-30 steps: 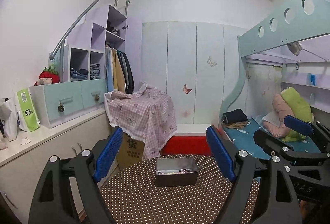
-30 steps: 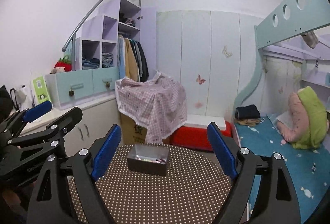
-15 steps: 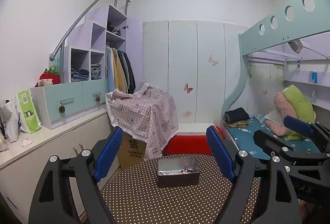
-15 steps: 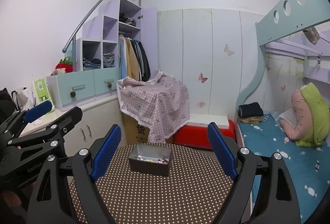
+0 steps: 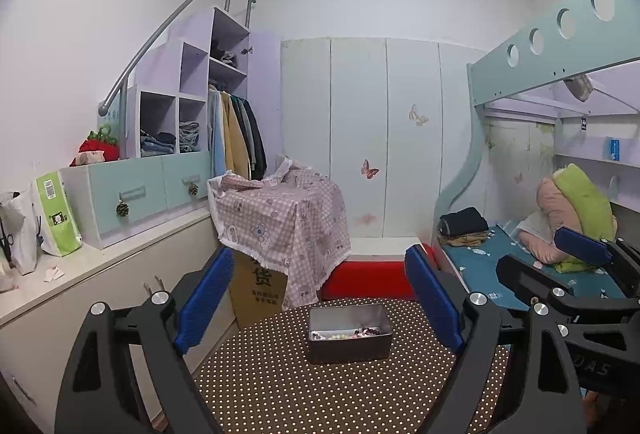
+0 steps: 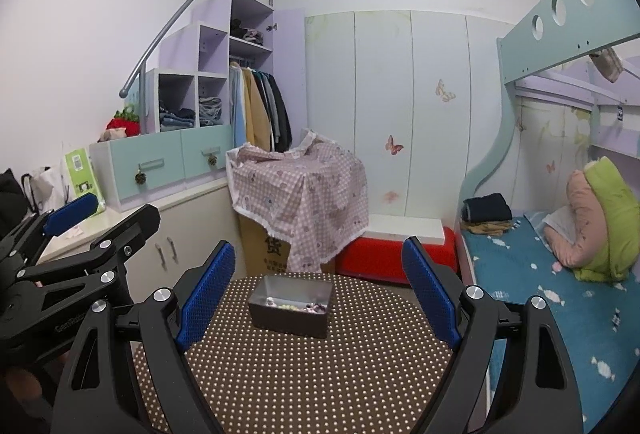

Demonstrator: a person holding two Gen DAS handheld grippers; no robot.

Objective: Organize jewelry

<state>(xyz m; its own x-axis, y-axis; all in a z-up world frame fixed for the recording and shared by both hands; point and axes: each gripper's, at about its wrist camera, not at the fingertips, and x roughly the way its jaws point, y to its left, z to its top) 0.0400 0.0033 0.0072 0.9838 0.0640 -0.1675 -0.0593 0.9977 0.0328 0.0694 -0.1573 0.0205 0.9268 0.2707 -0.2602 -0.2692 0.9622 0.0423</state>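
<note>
A grey metal tin (image 5: 349, 334) stands on a round brown table with white dots (image 5: 320, 394). Beaded jewelry (image 5: 352, 333) lies inside the tin. My left gripper (image 5: 318, 298) is open and empty, held above the table short of the tin. My right gripper (image 6: 316, 292) is open and empty too, with the tin (image 6: 291, 306) between and beyond its blue pads. The jewelry (image 6: 300, 306) shows in the tin's bottom. The right gripper shows at the right in the left wrist view (image 5: 560, 274); the left one shows at the left in the right wrist view (image 6: 88, 230).
A cardboard box under a pink checked cloth (image 5: 280, 218) stands behind the table. A red and white box (image 5: 372, 274) sits on the floor. A white counter with cabinets (image 5: 80, 274) runs along the left. A bunk bed (image 6: 560, 274) is at the right.
Both grippers have tilted down a little, so the tin sits slightly higher in both views. Both stay open and empty.
</note>
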